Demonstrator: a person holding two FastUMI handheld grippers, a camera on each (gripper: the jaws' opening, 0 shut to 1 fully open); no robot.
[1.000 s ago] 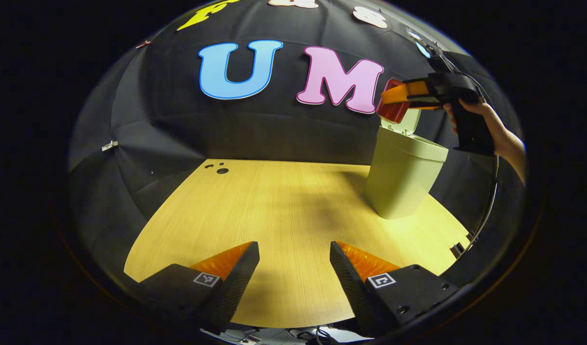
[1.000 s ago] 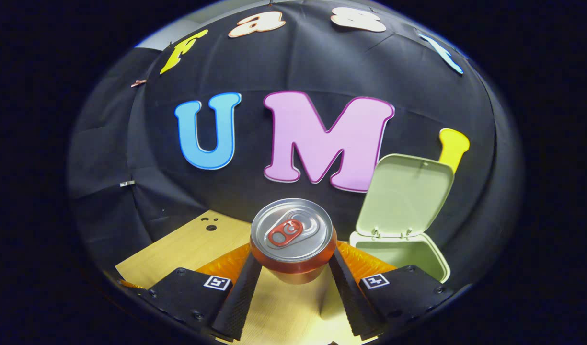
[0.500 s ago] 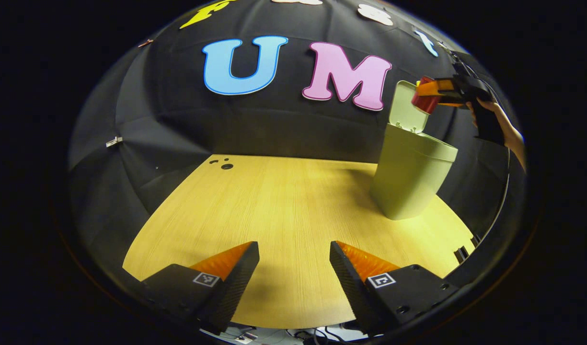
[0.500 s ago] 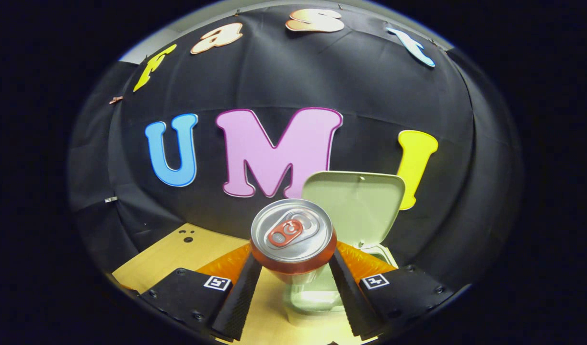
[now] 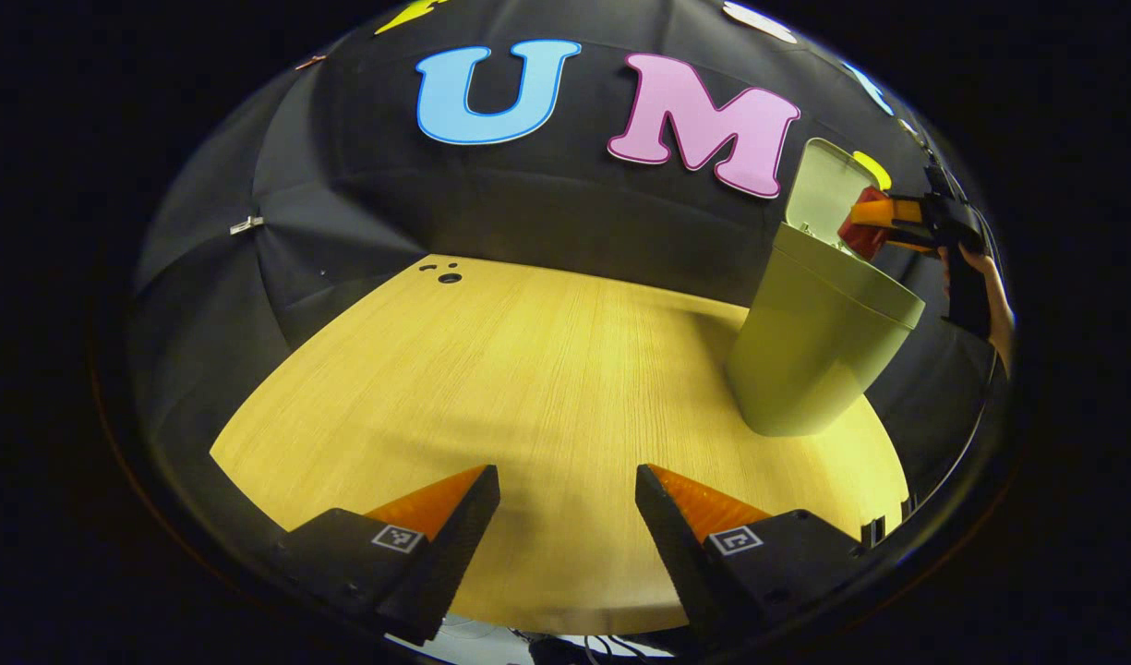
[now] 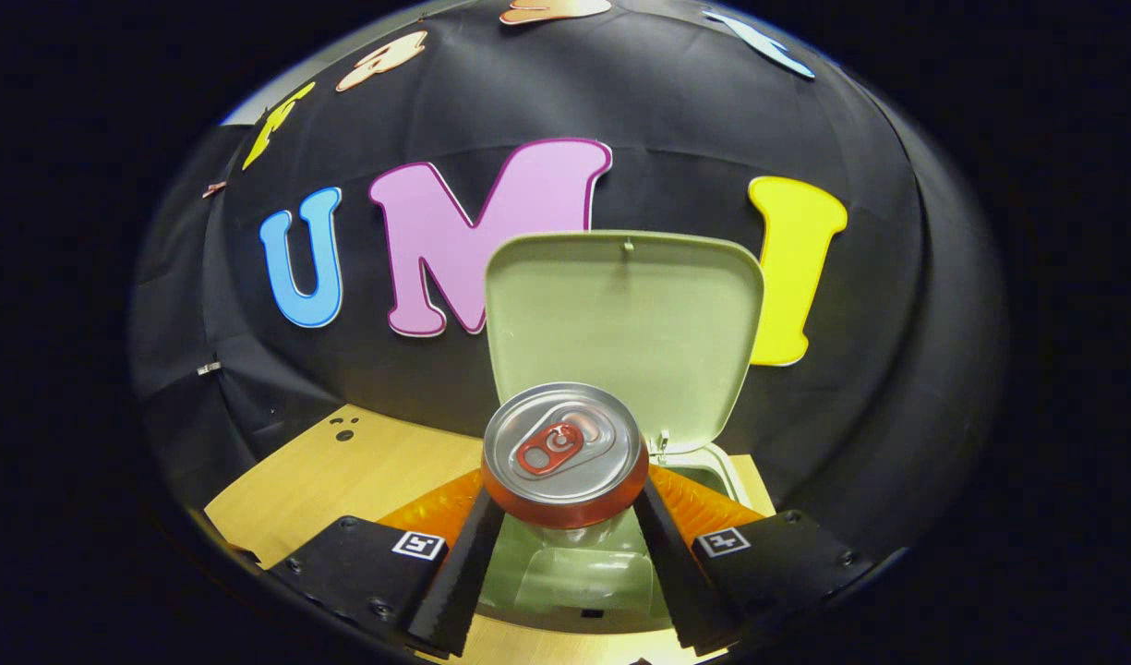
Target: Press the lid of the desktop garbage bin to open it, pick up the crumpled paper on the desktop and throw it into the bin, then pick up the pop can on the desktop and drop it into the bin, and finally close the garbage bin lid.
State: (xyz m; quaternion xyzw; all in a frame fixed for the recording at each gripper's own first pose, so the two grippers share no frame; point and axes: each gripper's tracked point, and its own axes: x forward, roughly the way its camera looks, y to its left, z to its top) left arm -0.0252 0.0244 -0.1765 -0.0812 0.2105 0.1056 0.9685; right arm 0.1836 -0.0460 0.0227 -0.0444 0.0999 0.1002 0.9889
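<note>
Your right gripper (image 6: 565,517) has its fingers clenched on the pop can (image 6: 565,457), one finger pressing each side of the can's red body, with the silver top and red pull tab facing the camera in the right gripper view. You hold the can directly above the open mouth of the pale green garbage bin (image 6: 565,573), whose inside shows below and between the fingers. The bin's lid (image 6: 625,323) stands raised on its hinges just behind the can, its inner face turned toward you. In the left gripper view, the bin (image 5: 824,346) stands on the wooden table (image 5: 528,369) toward its far right side, with the lid (image 5: 828,185) up against the booth wall, and your right gripper (image 5: 874,226) reaches in from the right, holding the red can (image 5: 862,233) just over the bin's rim; the hand (image 5: 990,296) grips its handle below. Your left gripper (image 5: 565,526) hovers low over the near edge of the table, well apart from the bin, its fingers released and spread with nothing between them. A few small dark holes (image 5: 445,273) sit in the table's far left corner.
</note>
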